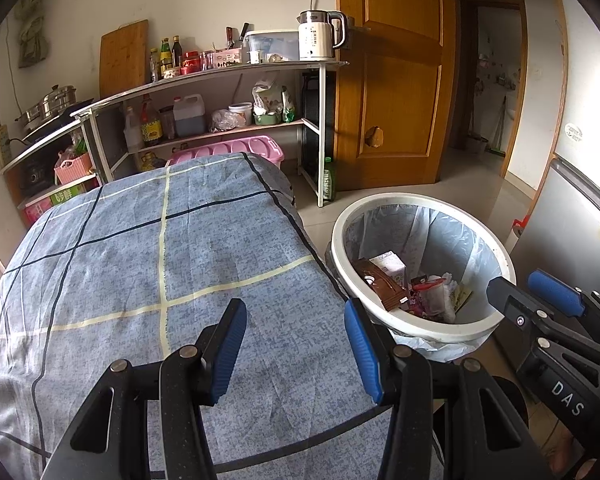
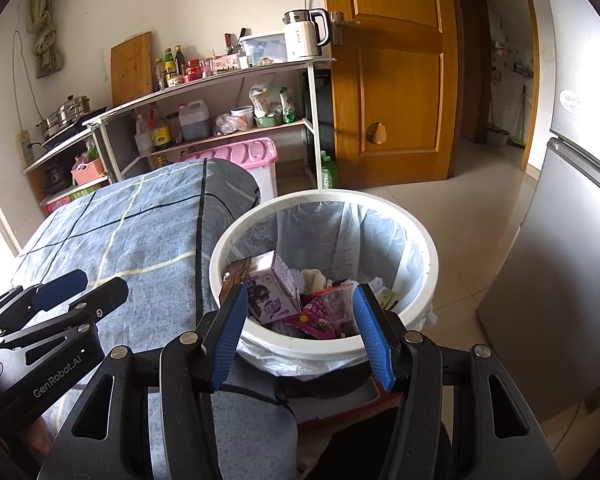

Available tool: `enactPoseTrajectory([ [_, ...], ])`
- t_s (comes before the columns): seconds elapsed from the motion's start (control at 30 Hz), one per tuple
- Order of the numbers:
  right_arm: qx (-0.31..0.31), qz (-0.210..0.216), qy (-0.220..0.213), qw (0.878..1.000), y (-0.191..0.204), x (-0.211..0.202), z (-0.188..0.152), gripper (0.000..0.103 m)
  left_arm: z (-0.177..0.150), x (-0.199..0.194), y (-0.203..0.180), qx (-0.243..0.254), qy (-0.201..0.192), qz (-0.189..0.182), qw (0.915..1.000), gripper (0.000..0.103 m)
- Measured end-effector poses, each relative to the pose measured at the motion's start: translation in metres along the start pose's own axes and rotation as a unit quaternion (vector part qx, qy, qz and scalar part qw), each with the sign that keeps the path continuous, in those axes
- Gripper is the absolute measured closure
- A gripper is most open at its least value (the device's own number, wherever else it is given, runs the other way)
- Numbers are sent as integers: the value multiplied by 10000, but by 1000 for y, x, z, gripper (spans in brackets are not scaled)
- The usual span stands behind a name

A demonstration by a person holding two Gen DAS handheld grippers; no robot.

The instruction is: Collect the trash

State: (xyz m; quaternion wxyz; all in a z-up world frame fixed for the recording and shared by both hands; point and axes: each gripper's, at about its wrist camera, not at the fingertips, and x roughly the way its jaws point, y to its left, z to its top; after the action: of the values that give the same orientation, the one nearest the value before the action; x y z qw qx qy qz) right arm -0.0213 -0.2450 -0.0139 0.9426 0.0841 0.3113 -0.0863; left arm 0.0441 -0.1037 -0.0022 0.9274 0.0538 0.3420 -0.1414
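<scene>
Both the left gripper point(image 1: 296, 350) and right gripper point(image 2: 300, 334) hang with jaws apart, empty; the white bin point(image 2: 428, 256) beside the cloth-covered counter point(image 1: 140, 260) could tip if its rim gets nudged.

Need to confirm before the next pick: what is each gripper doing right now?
Left gripper: open, empty, above the blue checked cloth.
Right gripper: open, empty, over the white round plastic-lined trash bin.

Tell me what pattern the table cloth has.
Blue cloth with dark and pale grid lines; clearest in the left wrist view.

Blue checked tablecloth point(image 1: 140, 260), white bin point(image 2: 380, 344)
</scene>
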Motion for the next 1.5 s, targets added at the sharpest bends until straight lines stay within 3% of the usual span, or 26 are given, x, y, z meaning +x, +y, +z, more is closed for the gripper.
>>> enactPoseTrajectory([
  [1.5,-13,13,-16,10000,2,-2,-1,47,-1,1,0,3,-5,26,10000,52],
])
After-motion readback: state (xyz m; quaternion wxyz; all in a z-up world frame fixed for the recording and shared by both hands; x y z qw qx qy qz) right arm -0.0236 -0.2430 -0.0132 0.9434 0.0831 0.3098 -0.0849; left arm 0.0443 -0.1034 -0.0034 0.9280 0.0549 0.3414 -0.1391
